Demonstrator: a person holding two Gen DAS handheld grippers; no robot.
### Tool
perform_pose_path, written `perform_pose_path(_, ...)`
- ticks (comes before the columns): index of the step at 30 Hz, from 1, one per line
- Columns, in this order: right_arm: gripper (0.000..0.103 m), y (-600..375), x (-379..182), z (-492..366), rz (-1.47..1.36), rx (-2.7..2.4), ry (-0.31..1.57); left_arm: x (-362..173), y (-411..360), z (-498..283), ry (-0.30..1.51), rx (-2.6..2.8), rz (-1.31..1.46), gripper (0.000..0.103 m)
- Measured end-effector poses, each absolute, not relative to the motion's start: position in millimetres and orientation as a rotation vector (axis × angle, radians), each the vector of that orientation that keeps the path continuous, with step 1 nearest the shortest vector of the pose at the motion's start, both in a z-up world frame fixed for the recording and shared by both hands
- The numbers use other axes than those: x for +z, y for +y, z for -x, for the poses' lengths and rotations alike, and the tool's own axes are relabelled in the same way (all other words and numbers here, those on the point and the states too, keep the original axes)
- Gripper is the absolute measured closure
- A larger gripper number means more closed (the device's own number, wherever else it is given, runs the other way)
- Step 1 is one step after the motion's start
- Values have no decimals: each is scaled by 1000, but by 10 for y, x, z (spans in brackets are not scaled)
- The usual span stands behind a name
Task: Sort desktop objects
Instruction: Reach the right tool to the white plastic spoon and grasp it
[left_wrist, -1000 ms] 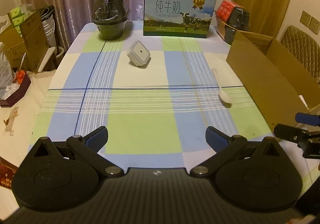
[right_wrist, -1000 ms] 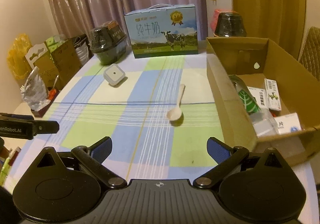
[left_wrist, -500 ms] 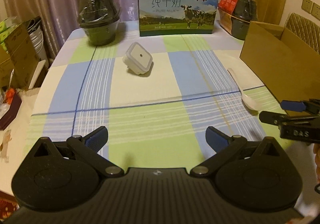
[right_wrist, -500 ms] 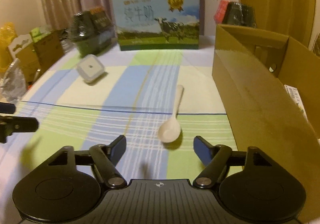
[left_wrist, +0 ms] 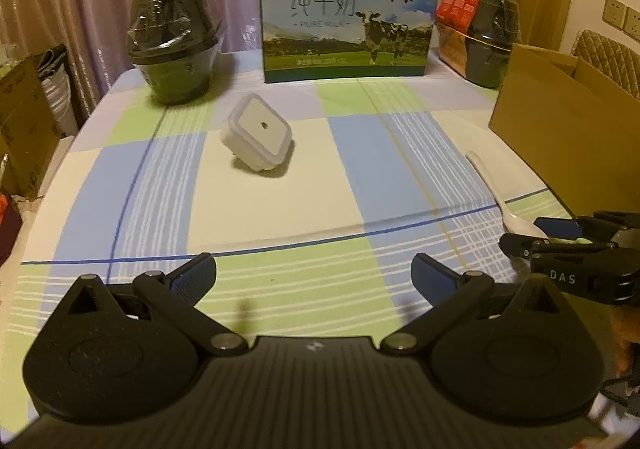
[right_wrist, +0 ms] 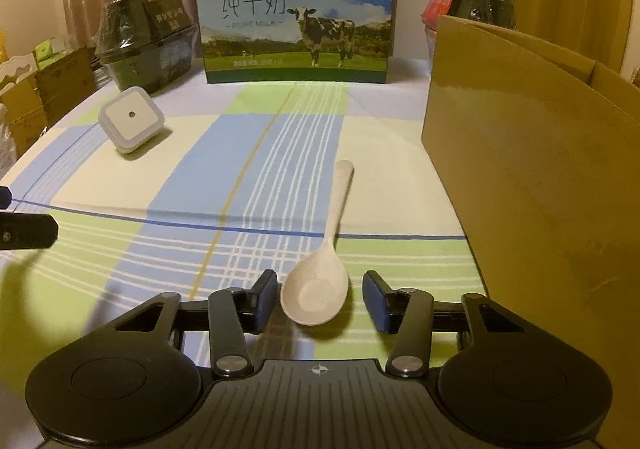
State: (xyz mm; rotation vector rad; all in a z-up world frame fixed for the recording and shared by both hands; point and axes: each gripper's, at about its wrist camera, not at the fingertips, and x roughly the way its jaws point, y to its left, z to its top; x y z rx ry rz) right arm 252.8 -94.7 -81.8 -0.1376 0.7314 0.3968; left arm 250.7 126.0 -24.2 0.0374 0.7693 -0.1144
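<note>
A cream plastic spoon [right_wrist: 320, 281] lies on the checked tablecloth, bowl toward me, handle pointing away. My right gripper [right_wrist: 320, 299] straddles the spoon's bowl; its jaws are closing, and a small gap still shows on each side of the bowl. In the left wrist view the spoon [left_wrist: 496, 193] lies at the right, with the right gripper [left_wrist: 528, 235] over its bowl. My left gripper [left_wrist: 314, 273] hovers open over bare cloth, with nothing between its fingers. A white square night-light plug [left_wrist: 258, 139] leans tilted farther back on the table.
An open cardboard box [right_wrist: 532, 169] stands close to the right of the spoon. A milk carton [right_wrist: 294, 17] and two wrapped dark bowls [left_wrist: 174, 49] [left_wrist: 490, 41] line the table's far edge. Cartons and bags crowd the floor at the left [left_wrist: 24, 121].
Both grippers have dropped lower and moved forward over the table. The right gripper's jaws have narrowed from wide open and now flank the spoon's bowl. The left gripper's jaws have stayed wide.
</note>
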Motion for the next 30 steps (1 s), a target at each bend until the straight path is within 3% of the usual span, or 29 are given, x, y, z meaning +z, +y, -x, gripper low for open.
perform_pose_path(3,64,-956,-824,-2508,139,394,720,-275,1242,-2549,773,-129,-40,1)
perform_pose_path(5,77,-967,-818,-2496,137,386,716,-282,1237,-2571,769,-130,-45,1)
perform_pose_path(11,78,-946,-806,-2494,139,380,701,-300,1278,-2673,754,-119,-42,1)
perform_pose_path(24,77,-694,-833,-2661,97,441,710,-326,1349,-2794,747,-108,-16,1)
perform_pose_path(27,74,-705,-828,-2655,65,437,711,-326,1362,-2802,747,-105,-9,1)
perform_pose_path(30,61,-735,-820,-2628,25,434,716,-324,1371,-2806,747,-102,-2,1)
